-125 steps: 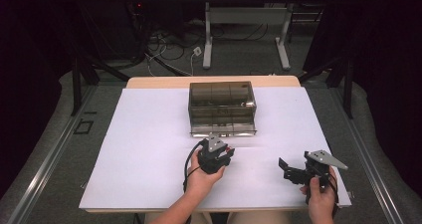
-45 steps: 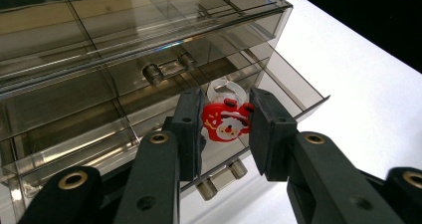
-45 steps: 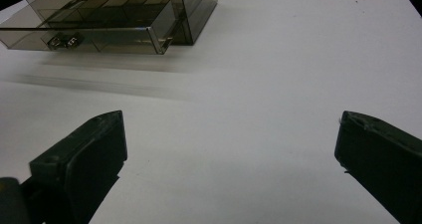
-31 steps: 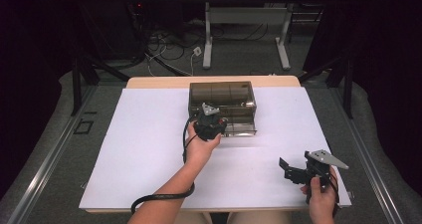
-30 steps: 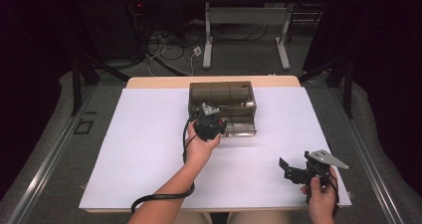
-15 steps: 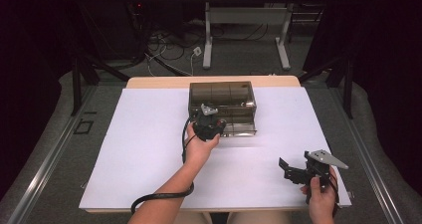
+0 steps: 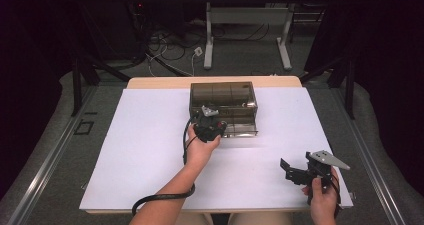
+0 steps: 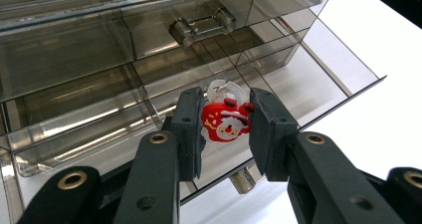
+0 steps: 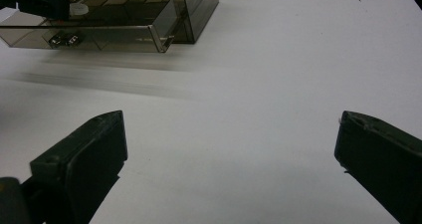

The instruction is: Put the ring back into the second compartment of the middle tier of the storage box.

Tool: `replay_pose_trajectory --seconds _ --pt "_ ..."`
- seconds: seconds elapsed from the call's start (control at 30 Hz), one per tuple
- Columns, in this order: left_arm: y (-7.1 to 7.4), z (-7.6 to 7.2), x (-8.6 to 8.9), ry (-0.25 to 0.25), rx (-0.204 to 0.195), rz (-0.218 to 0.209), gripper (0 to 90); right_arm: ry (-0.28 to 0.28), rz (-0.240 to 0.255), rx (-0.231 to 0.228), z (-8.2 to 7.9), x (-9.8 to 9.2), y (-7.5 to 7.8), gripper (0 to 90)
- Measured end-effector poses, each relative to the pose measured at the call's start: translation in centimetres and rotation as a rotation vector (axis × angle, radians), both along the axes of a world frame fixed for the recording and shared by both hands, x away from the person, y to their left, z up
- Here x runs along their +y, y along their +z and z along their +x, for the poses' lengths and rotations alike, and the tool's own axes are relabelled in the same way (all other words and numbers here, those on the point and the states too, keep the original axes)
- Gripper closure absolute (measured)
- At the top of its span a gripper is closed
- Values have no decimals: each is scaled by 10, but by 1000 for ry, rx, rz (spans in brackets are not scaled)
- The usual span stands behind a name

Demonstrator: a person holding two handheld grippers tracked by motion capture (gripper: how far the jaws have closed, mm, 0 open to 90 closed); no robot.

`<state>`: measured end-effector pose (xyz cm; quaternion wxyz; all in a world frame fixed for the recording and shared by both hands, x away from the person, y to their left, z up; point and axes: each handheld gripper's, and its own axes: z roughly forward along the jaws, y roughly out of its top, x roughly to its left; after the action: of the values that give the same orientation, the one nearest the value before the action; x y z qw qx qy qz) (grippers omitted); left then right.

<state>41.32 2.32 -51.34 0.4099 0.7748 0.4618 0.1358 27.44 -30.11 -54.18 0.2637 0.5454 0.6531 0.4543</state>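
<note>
A smoky clear drawer box (image 7: 223, 94) stands at the back middle of the white table, with its bottom drawer (image 8: 298, 79) pulled out towards me. My left gripper (image 8: 224, 127) is shut on a small red and white Santa charm (image 8: 225, 120) with a clear piece behind it, held just above the open drawer's divided compartments. From above, the left gripper (image 7: 210, 124) sits at the drawer's front left. My right gripper (image 7: 289, 171) rests open near the front right of the table, with nothing between its fingers (image 9: 79, 159).
The white table top (image 7: 140, 140) spreads wide on both sides of the box. The open drawer (image 9: 99, 35) also lies far ahead of the right gripper. A black cable (image 7: 160, 197) trails from the left gripper along the forearm.
Since about four seconds ago my left gripper has moved from the table's front middle up to the open drawer. Over the last second it has barely shifted. The right gripper stays put.
</note>
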Motion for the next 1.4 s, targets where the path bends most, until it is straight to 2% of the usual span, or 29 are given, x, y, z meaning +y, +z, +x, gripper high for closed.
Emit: replay_pose_trajectory --seconds 0.37,0.73,1.2,1.27,1.4 --pt "0 0 0 1 -2 -1 654 1 0 0 0 0 0 0" --pt "4 1 2 18 4 -13 528 3 -3 -2 0 0 0 0" --pt "11 0 2 9 -5 -30 389 2 -2 -5 1 -2 -1 1" --pt "12 0 2 5 -10 -25 370 -2 -3 6 1 -2 -1 1" --pt "14 -1 2 4 -19 -15 329 -6 3 -6 2 -2 -2 1"
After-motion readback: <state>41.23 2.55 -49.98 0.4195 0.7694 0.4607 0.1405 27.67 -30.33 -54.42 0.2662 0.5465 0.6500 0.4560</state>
